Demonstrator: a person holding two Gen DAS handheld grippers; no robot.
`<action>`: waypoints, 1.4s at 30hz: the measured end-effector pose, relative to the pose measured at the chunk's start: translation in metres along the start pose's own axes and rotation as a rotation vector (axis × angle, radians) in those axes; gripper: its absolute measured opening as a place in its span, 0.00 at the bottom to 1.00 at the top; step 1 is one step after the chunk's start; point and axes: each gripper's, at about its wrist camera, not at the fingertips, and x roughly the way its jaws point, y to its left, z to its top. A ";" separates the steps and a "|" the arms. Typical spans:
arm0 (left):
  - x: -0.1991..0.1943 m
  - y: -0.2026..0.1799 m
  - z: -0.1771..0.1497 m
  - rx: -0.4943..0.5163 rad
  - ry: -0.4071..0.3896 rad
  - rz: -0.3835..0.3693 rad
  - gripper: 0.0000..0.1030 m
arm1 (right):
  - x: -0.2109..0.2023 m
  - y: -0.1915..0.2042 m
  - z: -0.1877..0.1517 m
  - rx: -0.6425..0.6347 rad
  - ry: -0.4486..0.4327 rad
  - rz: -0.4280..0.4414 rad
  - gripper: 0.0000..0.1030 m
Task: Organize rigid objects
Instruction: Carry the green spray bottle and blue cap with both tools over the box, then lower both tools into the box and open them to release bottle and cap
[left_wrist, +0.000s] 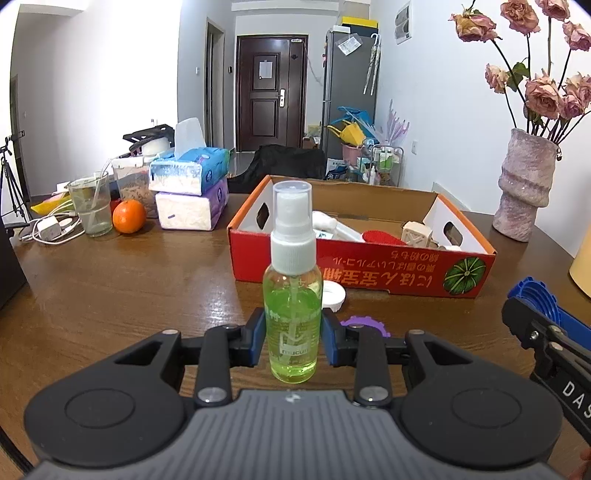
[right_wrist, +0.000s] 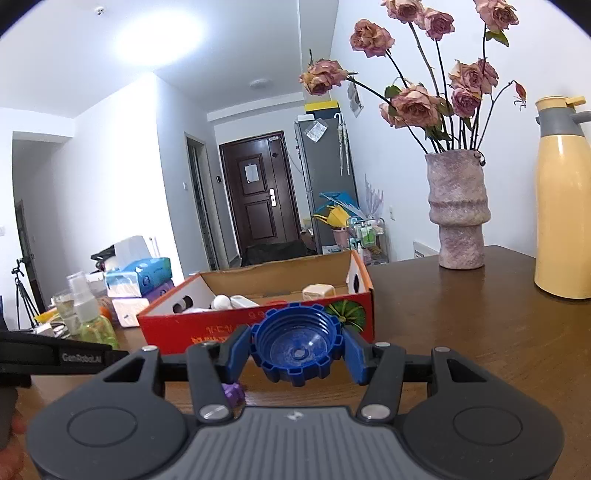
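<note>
My left gripper is shut on a green spray bottle with a white pump and clear cap, held upright above the wooden table. My right gripper is shut on a blue toothed cap, its hollow side facing the camera. In the left wrist view that blue cap shows at the right edge. A red cardboard box lies ahead of both grippers with several items inside; the box also shows in the right wrist view. The spray bottle appears at the left there.
A white ring and a purple toothed piece lie on the table before the box. Tissue packs, an orange and a glass stand back left. A flower vase and yellow thermos stand right.
</note>
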 end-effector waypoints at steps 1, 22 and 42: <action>0.000 0.000 0.001 0.001 -0.003 -0.003 0.31 | 0.001 0.001 0.001 0.000 -0.002 0.002 0.51; 0.015 -0.009 0.038 -0.038 -0.042 -0.015 0.31 | 0.029 0.014 0.021 0.009 -0.023 0.045 0.51; 0.053 0.000 0.069 -0.108 -0.055 -0.011 0.31 | 0.080 0.019 0.039 0.028 -0.049 0.072 0.51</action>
